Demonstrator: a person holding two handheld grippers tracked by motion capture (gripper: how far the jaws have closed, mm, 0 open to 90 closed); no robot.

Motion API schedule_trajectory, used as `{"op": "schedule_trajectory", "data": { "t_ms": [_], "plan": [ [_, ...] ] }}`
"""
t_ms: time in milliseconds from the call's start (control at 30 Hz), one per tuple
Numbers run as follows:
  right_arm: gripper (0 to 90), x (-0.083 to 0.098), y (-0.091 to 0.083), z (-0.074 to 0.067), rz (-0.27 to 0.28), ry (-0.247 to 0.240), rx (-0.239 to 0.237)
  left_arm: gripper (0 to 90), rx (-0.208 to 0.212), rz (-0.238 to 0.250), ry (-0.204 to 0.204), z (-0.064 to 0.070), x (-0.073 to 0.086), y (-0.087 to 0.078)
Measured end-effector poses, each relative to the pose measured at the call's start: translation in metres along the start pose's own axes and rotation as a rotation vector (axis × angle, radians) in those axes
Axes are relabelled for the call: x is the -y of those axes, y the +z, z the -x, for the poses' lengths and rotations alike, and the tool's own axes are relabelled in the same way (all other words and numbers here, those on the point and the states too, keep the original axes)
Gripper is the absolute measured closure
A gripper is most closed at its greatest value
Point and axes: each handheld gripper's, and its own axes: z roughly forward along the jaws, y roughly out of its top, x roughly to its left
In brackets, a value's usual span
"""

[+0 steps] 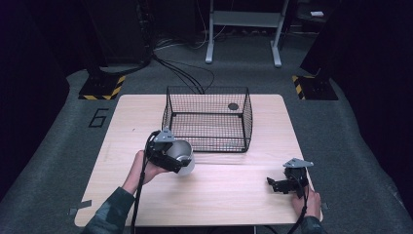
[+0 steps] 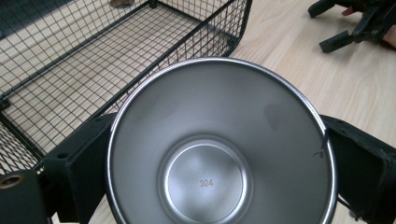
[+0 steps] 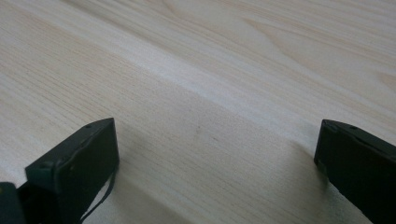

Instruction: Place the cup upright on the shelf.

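Note:
A shiny steel bowl is held on its side just in front of the black wire basket, with my left gripper shut on it. In the left gripper view the bowl faces the camera, its bottom stamped 304, and the two black jaws clamp it from either side. My right gripper rests low over the wooden table near its front right corner, jaws spread wide. The right gripper view has my right gripper with bare wood between its fingers.
The basket stands at the middle back of the table, with a small dark round thing in its far right corner. Grey carpet surrounds the table. Cables, a white stand and yellow-black striped bases lie beyond it.

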Motion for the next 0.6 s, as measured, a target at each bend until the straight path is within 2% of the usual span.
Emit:
{"op": "schedule_trajectory", "data": {
  "t_ms": [267,367,500,533,600],
  "plan": [
    [0.0,0.000,0.000,0.000,0.000,0.000,0.000,6.0,0.019,0.015,0.014,0.001,-0.017,-0.007],
    [0.0,0.000,0.000,0.000,0.000,0.000,0.000,6.0,0.037,0.014,0.029,0.001,-0.025,-0.009],
    [0.0,0.000,0.000,0.000,0.000,0.000,0.000,6.0,0.040,0.023,0.048,0.004,-0.035,-0.011],
    [0.0,0.000,0.000,0.000,0.000,0.000,0.000,6.1,0.054,0.023,0.048,0.005,-0.038,-0.012],
    [0.0,0.000,0.000,0.000,0.000,0.000,0.000,6.0,0.054,0.031,0.051,0.005,-0.044,-0.013]
  ]
}}
